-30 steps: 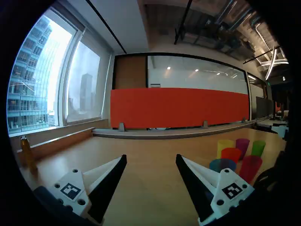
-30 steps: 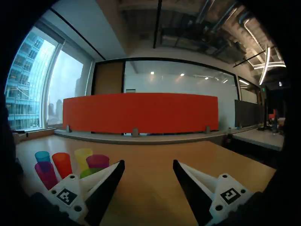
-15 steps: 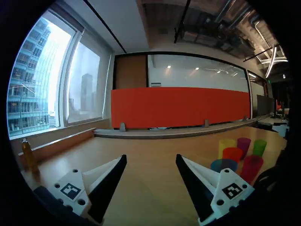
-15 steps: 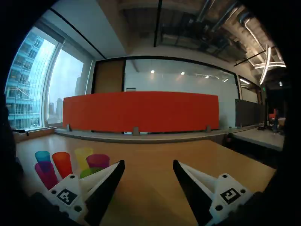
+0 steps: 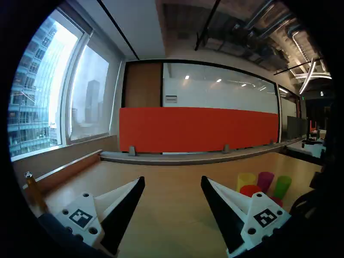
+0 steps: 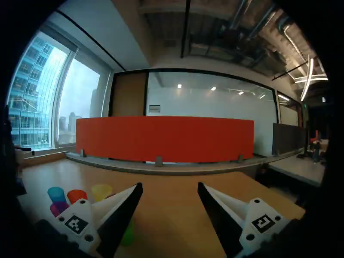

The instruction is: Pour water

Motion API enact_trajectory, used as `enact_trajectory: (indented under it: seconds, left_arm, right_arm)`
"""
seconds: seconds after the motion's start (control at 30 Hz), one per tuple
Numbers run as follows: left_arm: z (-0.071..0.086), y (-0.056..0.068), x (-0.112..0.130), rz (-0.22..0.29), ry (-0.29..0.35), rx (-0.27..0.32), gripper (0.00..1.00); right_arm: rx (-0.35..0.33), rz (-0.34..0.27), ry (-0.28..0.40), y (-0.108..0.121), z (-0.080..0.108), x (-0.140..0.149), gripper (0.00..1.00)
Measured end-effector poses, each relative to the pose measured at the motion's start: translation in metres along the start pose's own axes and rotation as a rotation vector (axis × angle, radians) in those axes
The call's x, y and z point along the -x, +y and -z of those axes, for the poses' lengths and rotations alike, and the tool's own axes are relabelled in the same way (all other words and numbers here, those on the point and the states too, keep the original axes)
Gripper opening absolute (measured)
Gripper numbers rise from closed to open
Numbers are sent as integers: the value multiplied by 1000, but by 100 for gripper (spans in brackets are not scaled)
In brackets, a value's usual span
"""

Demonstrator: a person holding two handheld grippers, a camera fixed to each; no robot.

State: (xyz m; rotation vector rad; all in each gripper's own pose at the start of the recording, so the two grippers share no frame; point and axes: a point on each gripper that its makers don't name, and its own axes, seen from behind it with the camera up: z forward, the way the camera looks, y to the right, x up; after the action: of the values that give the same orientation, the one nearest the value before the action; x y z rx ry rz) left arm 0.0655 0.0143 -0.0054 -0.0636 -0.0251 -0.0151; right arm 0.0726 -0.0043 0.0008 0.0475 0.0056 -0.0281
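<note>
Cups (image 5: pixel 265 181) cluster on the bench (image 5: pixel 172 172), ready for filling; left gripper (image 5: pixel 172 202) and right gripper (image 6: pixel 170 206) flank them, both spread wide and empty, likely poised to grab.

Left gripper (image 5: pixel 172 177), lower frame: white wedge fingers (image 5: pixel 112 198), black inner faces, square black-white markers (image 5: pixel 81 217), screw holes; right gripper (image 6: pixel 170 184) identical.

Coloured cups (image 5: pixel 264 182) clustered upright — amber bottle (image 5: pixel 35 197) well apart.
</note>
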Motion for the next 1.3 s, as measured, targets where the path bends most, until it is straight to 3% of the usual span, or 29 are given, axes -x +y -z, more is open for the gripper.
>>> enact_trajectory:
  seconds: [0.37,0.57,0.9,1.3]
  left_arm:
    - [0,10,-49,-22,-18,54,97]
    - [1,20,-67,-37,-25,98,97]
    - [5,31,-82,-59,-33,170,97]
    - [9,57,-72,-115,-94,323,97]
  right_arm:
    - [-49,20,9,-3,4,-64,99]
    - [-71,19,12,-7,5,-81,99]
    - [-147,17,-16,-22,7,-85,99]
    - [-345,55,-115,-56,17,-69,99]
